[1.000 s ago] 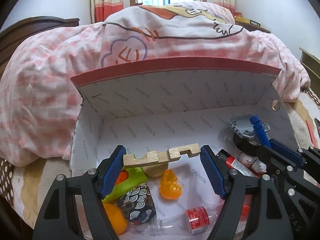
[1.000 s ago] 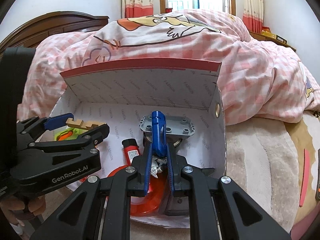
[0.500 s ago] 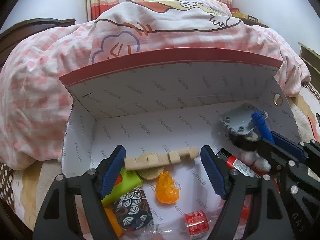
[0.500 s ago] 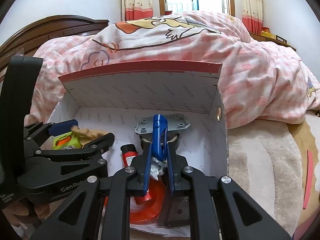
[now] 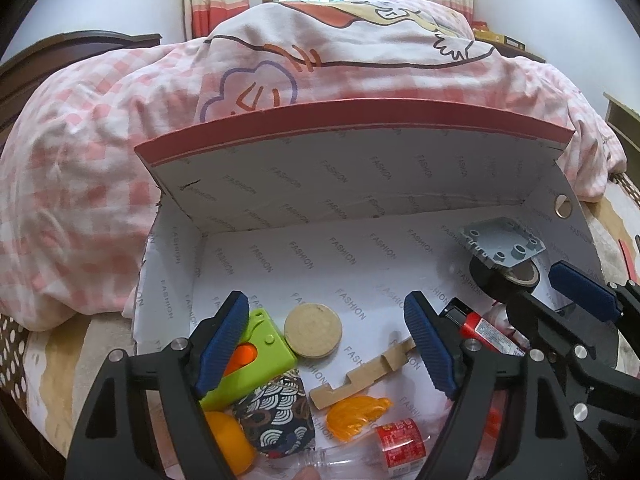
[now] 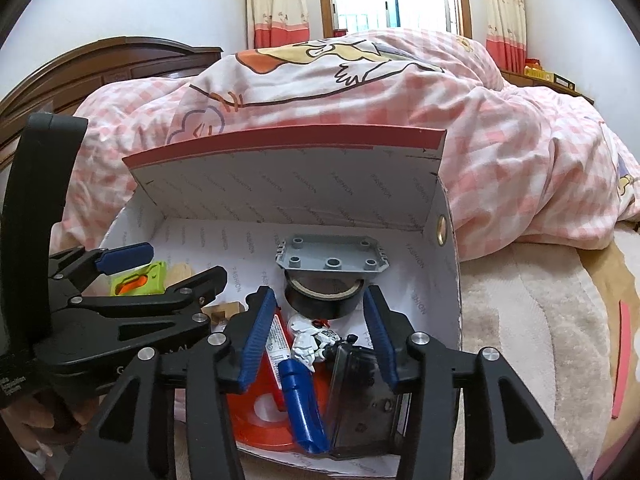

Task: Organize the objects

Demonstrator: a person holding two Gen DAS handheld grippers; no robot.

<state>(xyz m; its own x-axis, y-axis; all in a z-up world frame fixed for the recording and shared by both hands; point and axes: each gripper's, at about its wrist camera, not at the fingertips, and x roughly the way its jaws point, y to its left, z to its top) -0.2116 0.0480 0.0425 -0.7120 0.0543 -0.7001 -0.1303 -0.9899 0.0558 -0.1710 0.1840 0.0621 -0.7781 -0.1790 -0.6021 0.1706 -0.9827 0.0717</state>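
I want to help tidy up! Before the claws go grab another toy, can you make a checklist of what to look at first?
1. Blue pen let go, lying in the box: ok.
2. Right claw opening, nothing pinched between its pads: ok.
3. Notched wooden block dropped, resting on the box floor: ok.
4. Left claw wide open and empty: ok.
5. The two claws apart, not bumping: ok.
6. More toys waiting outside the box: cannot tell, none in view.

Bed with beige plush cover carries open cardboard box; heaped pink checked quilt lies directly behind box, touching raised lid; red strip lies right of box.
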